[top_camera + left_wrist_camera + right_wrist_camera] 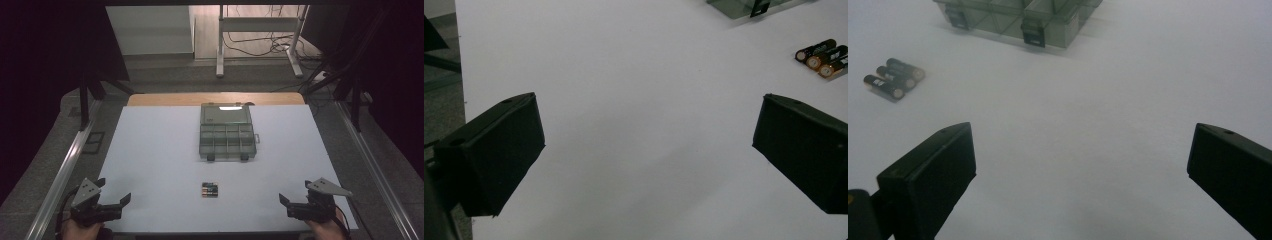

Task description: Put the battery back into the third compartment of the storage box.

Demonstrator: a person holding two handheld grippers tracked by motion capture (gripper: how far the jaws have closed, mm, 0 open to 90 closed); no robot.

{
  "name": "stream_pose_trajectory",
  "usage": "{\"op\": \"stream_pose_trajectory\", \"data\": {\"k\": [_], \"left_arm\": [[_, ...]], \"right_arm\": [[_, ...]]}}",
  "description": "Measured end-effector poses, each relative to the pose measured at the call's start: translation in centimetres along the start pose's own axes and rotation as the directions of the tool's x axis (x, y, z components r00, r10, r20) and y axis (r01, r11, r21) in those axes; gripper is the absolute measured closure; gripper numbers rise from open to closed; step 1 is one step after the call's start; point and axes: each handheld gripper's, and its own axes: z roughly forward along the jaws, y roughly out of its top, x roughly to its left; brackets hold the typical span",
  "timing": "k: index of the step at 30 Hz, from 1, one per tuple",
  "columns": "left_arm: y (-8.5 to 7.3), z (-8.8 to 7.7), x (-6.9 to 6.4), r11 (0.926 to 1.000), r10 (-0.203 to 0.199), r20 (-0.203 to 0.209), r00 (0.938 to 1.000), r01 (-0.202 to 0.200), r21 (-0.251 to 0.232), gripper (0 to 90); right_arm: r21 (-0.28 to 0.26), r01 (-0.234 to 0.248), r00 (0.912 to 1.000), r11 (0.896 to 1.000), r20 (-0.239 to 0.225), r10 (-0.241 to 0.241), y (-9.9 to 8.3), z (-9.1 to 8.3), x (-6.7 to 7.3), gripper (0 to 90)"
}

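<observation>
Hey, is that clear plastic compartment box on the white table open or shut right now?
Open. The clear plastic compartment box has its lid folded back flat behind it, leaving the divided compartments uncovered in the high view.

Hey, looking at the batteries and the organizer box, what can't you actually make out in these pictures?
- Batteries: too small in the high view to read a label; their count is unsure there. In the left gripper view the frame's right edge crops them.
- Organizer box: whether its compartments hold anything is unclear in the high view, too dim and small. The right gripper view's top edge crops it.
- Box lid: glare hides its surface.
</observation>
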Motion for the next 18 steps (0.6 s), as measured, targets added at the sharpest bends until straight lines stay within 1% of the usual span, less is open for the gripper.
{"op": "stream_pose_trajectory", "data": {"k": [4,6,10,13,18], "left_arm": [[-0.05,-0.04,0.22,0.9999,-0.016,0.008,0.9998,0.016,0.0,1.0],[-0.09,-0.11,0.3,0.9997,-0.024,0.012,0.9996,0.024,-0.009,1.0],[-0.12,-0.19,0.19,0.9997,-0.014,0.009,0.9999,0.014,-0.018,0.6],[-0.1,-0.13,0.17,0.9999,-0.009,0.011,0.9999,0.009,-0.013,0.4],[-0.12,-0.08,0.35,0.9997,-0.022,0.018,0.9996,0.022,-0.01,0.5]], "right_arm": [[0.017,0.018,0.9998,1.0,-0.005,-0.018,0.07,0.19,0.15,0.0],[0.02,0.02,0.9998,1.0,-0.006,-0.019,0.08,0.22,0.2,0.0],[0.04,0.034,0.9993,0.999,-0.017,-0.033,0.14,0.43,0.28,0.0],[0.057,0.043,0.999,0.997,-0.019,-0.042,0.2,0.61,0.37,0.0],[0.087,0.055,0.9984,0.995,-0.02,-0.053,0.3,0.91,0.51,0.0]]}}
